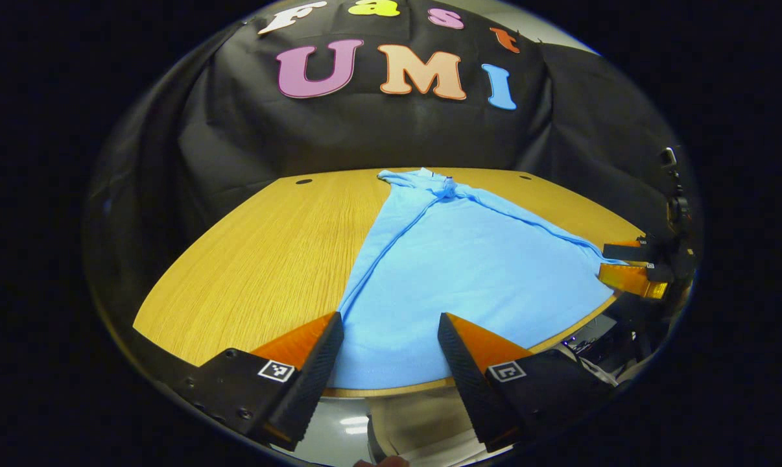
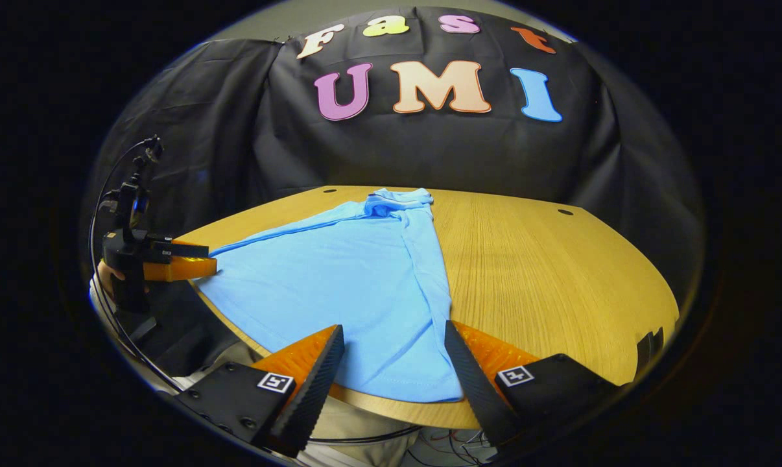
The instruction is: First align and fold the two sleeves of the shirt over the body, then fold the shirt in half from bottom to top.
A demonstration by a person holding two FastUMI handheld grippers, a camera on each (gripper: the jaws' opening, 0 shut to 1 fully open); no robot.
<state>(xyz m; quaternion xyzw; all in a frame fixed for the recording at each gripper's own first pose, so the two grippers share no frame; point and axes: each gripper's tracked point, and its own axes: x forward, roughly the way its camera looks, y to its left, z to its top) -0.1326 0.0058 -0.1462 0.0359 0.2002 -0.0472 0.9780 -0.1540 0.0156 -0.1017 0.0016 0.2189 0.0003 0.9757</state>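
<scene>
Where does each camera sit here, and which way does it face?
Left gripper view: rides on the left hand-held gripper at the table's near edge, facing the booth wall across the blue shirt's hem; its own open fingers show below.
Right gripper view: rides on the right hand-held gripper at the same near edge, facing the same way over the hem's other corner; a hand holding the left hand-held gripper shows far left.
Shared: shirt, table, and each shows the other gripper.

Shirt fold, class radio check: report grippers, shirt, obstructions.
Left gripper open, right gripper open, both at the near hem. Shirt flat on table, sleeves folded in, bottom fold not yet done. Nothing in the way.
</scene>
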